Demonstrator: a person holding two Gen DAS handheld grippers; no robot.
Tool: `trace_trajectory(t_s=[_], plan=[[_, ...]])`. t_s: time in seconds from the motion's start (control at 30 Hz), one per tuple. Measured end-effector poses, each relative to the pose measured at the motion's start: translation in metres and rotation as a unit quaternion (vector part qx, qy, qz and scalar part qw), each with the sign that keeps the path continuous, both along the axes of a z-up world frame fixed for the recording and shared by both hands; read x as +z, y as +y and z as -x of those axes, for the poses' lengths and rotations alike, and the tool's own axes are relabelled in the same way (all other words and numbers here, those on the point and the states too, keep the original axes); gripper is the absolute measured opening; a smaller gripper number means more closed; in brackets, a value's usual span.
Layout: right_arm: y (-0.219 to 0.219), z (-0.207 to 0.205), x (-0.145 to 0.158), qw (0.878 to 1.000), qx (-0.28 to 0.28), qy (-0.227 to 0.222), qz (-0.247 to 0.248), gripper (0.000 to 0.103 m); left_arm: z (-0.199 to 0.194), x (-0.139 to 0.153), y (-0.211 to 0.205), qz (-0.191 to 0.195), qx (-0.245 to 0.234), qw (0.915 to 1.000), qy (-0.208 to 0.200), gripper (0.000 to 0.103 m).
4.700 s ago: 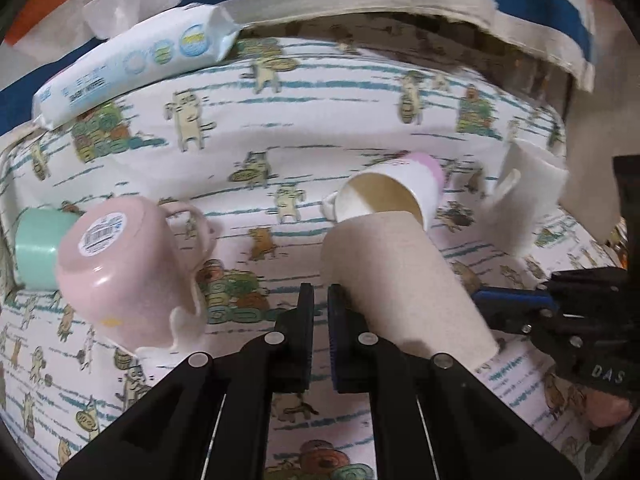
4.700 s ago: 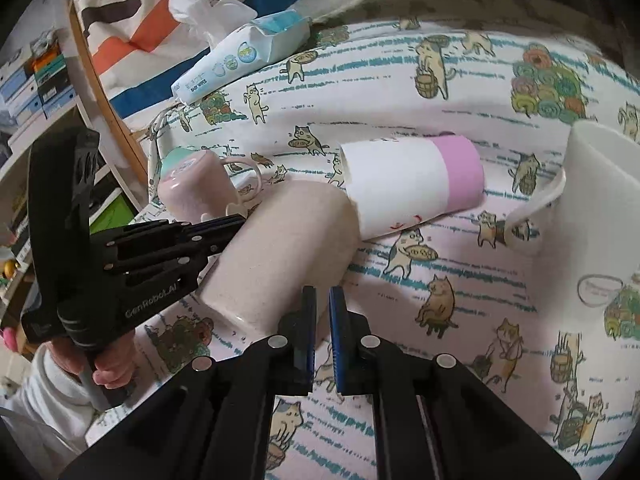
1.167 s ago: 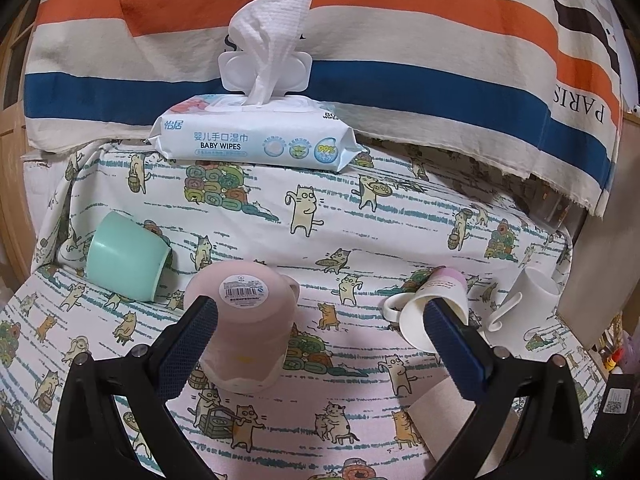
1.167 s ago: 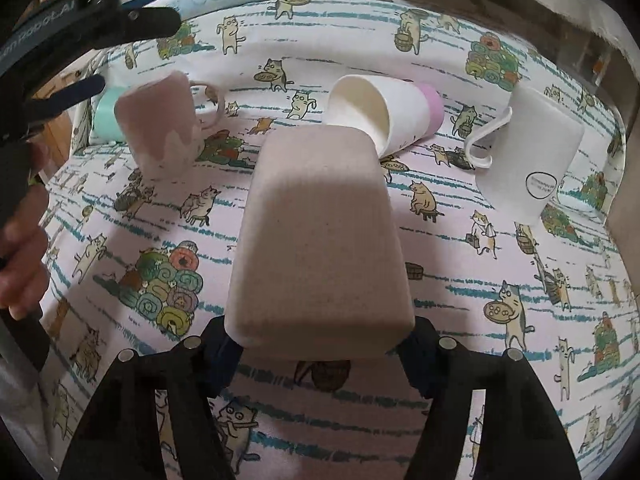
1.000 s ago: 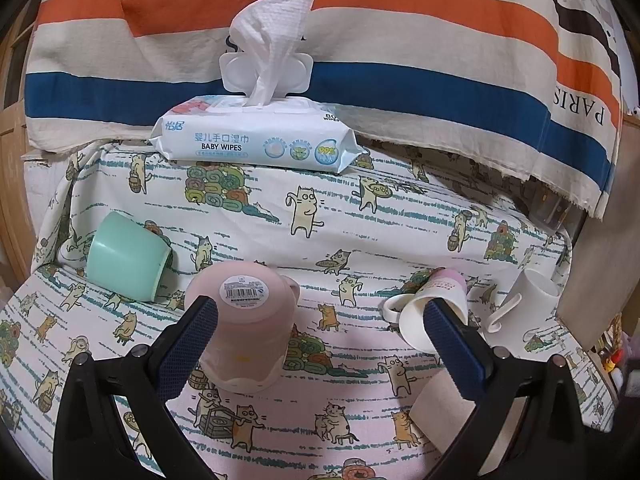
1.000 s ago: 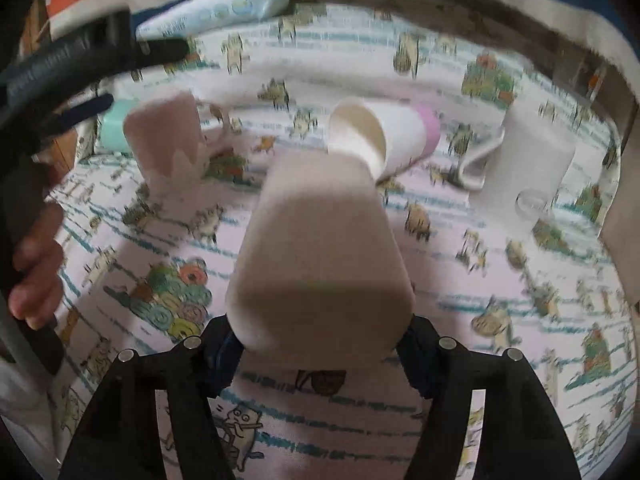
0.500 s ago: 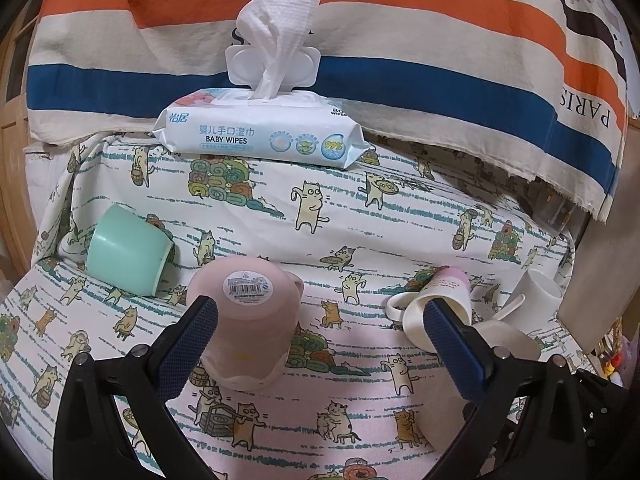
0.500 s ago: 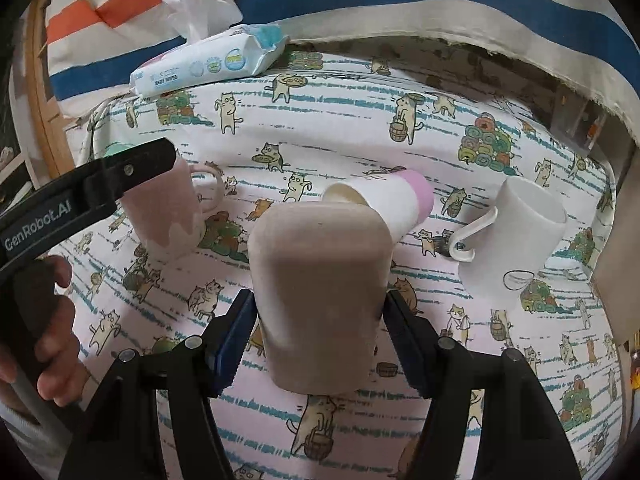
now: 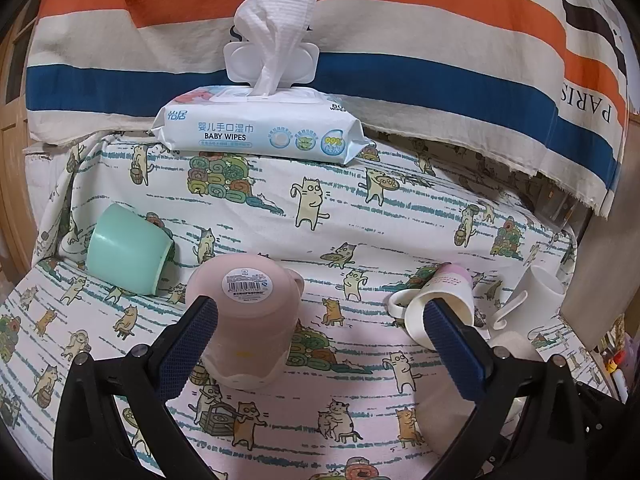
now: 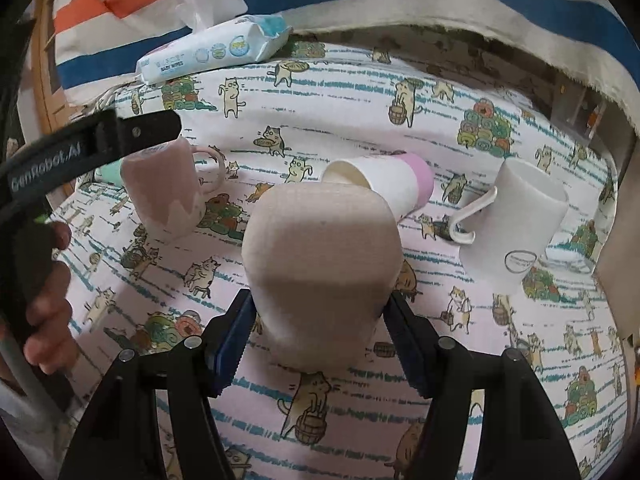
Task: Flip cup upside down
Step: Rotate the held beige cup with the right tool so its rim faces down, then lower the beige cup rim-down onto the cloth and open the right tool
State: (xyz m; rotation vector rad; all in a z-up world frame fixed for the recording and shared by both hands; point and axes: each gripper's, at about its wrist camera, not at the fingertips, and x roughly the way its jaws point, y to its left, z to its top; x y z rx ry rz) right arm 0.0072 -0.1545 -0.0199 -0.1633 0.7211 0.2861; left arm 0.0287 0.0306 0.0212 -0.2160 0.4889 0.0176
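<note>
**Reader:** Starting nearest the camera, what does the right wrist view show?

**Describer:** Its right gripper [image 10: 318, 332] has both blue pads pressed against the sides of a beige cup [image 10: 322, 264], which stands base up, mouth down on the cat-print cloth [image 10: 500, 380]. Whether the rim is fully settled, I cannot tell.

**Reader:** So how far along is the flip?

**Describer:** This cup looks turned over. I judge that only letting go and backing away remain for it.

**Reader:** And the other gripper?

**Describer:** The left gripper [image 9: 320, 344] is spread wide and holds nothing.

**Reader:** How many cups, counted outward from the beige cup?

**Describer:** Five in all. Just behind it, a white cup with a pink base [image 10: 384, 186] lies on its side. Left and beyond, a pink mug [image 10: 164, 192] stands inverted, barcode label on top. Right of the beige cup, a white mug [image 10: 516, 224] also sits mouth down. Farthest left, a mint green cup [image 9: 126, 256] lies tipped over.

**Reader:** Anything further back?

**Describer:** One pack of baby wipes [image 9: 260, 130], a wipe poking up, before one striped cloth [image 9: 440, 56].
</note>
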Motion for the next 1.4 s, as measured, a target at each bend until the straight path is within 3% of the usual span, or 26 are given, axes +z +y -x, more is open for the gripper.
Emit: trace_trajectory(t_s=[0.43,0.67,0.73,0.8,1.13,1.27,1.4], plan=[[0.005,-0.038,-0.004,1.0,-0.006,-0.001,0.0,0.068,-0.002,-0.002,0.0,-0.002,-0.002,1.0,0.002,0.102],[-0.004,-0.041,-0.008,0.999,0.023,0.023,-0.017,0.068,-0.002,-0.003,-0.006,-0.01,-0.015,0.9998,0.005,0.102],[-0.012,-0.034,-0.003,0.999,0.034,0.0,-0.032,0.074,-0.001,-0.002,-0.011,-0.02,-0.02,0.9996,0.001,0.102],[-0.02,-0.026,0.003,0.998,0.041,-0.03,-0.044,0.087,0.001,-0.001,-0.015,-0.028,-0.025,0.9993,-0.003,0.102],[-0.065,-0.014,0.015,0.991,0.047,-0.082,-0.096,0.089,0.005,-0.002,-0.028,-0.047,-0.045,0.9978,-0.017,0.102],[-0.077,-0.007,0.011,0.988,0.043,-0.108,-0.105,0.101,0.008,-0.004,-0.035,-0.05,-0.054,0.9969,-0.029,0.102],[-0.088,0.0,0.012,0.982,0.041,-0.136,-0.125,0.102,0.017,-0.01,-0.042,-0.049,-0.057,0.9958,-0.052,0.102]])
